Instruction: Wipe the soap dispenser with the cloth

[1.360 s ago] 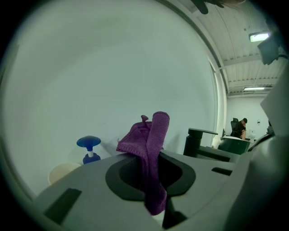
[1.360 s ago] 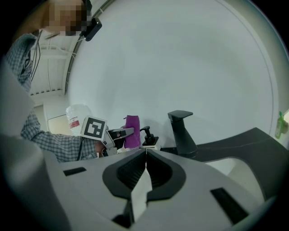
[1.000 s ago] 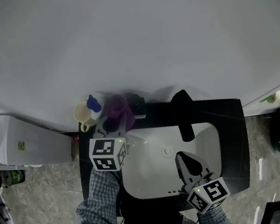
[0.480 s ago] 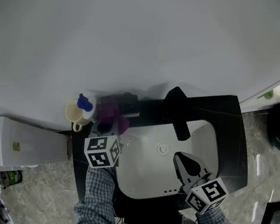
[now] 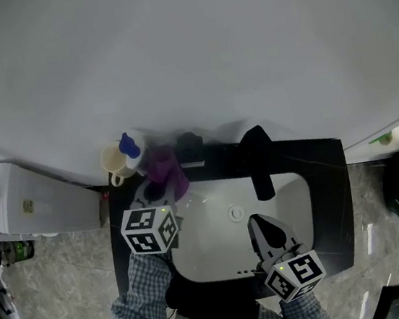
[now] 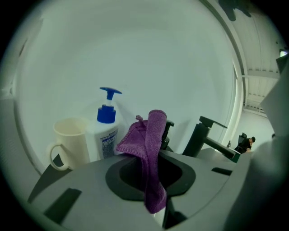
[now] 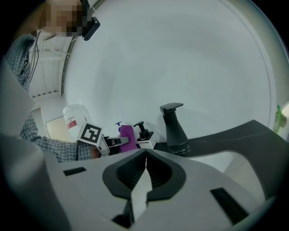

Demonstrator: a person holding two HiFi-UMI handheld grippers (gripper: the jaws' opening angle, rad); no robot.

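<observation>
"Left gripper (image 5: 157, 193) has its jaws squeezed on the soft purple cloth (image 6: 153, 135), right?"

"Yes. The cloth flops over the top. It looks light and bendy, so I think it must be pressed flat to wipe well."

"Where is the soap dispenser?"

"At the back of the black counter (image 5: 332, 196), by the wall. The white plastic bottle with a blue pump (image 6: 106, 128) is just beside the cloth. A small black pump bottle (image 7: 143, 134) stands right behind the cloth too. I can't tell which one is meant."

"Will it tip?"

"Maybe. Both look light and smooth. I'd hold one low on its body, not by the pump."

"And the right gripper (image 7: 145, 158)?"

"Closed tight with nothing in it, over the white sink (image 5: 219, 251)."

"Anything inside things?"

"The cream mug (image 6: 70, 144) looks empty from above. The sink holds nothing. The bottles hide their soap."
</observation>
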